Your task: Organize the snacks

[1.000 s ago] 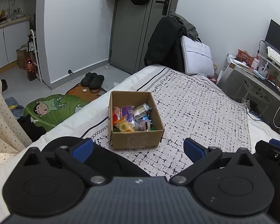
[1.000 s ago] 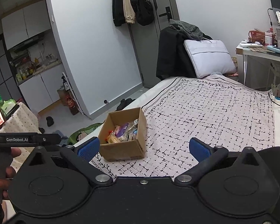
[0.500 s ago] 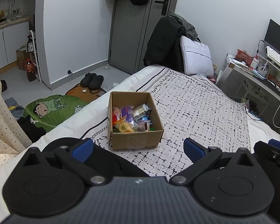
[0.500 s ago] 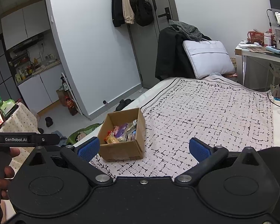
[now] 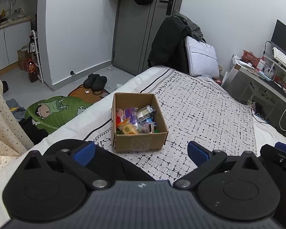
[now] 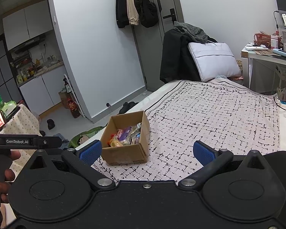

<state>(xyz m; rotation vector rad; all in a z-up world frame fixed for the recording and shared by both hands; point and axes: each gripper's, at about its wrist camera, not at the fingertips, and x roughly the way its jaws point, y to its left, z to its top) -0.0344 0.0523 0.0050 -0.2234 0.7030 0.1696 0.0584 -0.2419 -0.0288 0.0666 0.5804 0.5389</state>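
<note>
Brown cardboard box (image 5: 141, 143) on white blanket (image 5: 209, 114) with black dashes

lower snack packets (image 5: 135, 131) buried in box, desk monitor (image 5: 282, 36) cropped by frame edge

A big bed (image 5: 209, 114) with a white cover full of little black marks sits in the middle of the room. Past the far end of the bed is a grey door (image 5: 143, 28) with coats hanging on top. Beside the bed's far end, a dark jacket (image 5: 167, 43) and a pale bag (image 5: 202, 59) lean together. Right of the bed is a counter (image 5: 267, 80) with a keyboard. Left of the bed, on the grey floor, lie a green cartoon mat (image 5: 53, 112) and black shoes (image 5: 95, 81). The walls are white.
</note>
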